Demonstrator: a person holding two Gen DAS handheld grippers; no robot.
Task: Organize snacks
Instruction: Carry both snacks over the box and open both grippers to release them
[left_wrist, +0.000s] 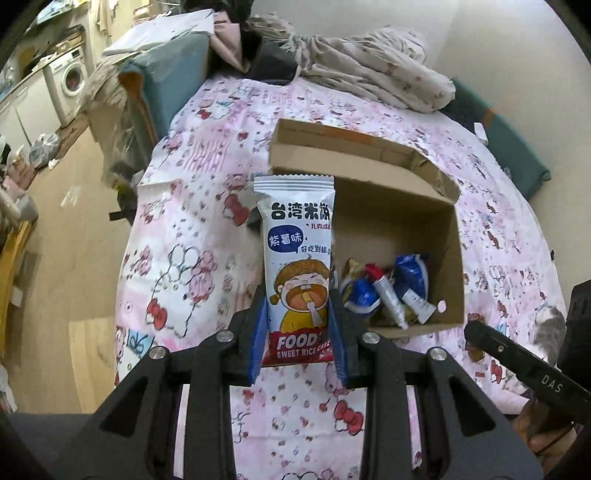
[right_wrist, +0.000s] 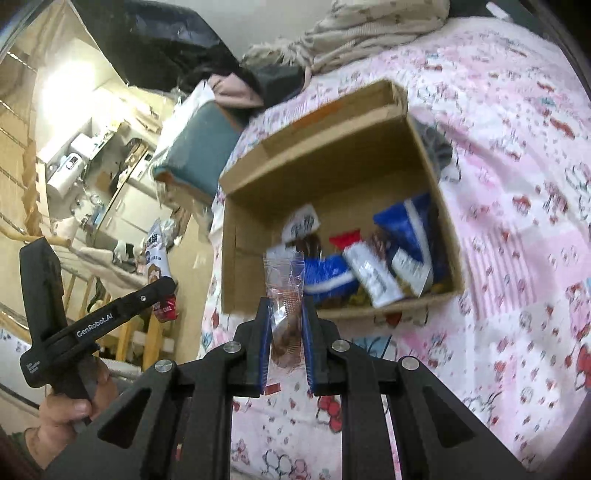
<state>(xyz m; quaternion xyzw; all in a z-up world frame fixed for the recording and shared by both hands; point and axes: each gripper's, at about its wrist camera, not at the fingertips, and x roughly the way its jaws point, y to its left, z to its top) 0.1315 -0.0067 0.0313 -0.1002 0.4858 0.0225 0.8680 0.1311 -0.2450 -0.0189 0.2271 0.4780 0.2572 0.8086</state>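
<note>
The left hand-held gripper (left_wrist: 299, 325) clasps a rice cake packet (left_wrist: 297, 266) upright, and the right hand-held gripper (right_wrist: 286, 332) clasps a clear-wrapped snack (right_wrist: 284, 291). The cardboard box (left_wrist: 454, 258) on the bed (left_wrist: 192, 236) lies just ahead of both, right of the left one.

- We see a washing machine (left_wrist: 74, 79) at far left, against the wall.
- We see a bed with a pink cartoon-print sheet (left_wrist: 207, 206).
- We see crumpled bedding (left_wrist: 373, 70) heaped at its far end.
- We see a teal cushion (left_wrist: 177, 81) beside that heap.
</note>
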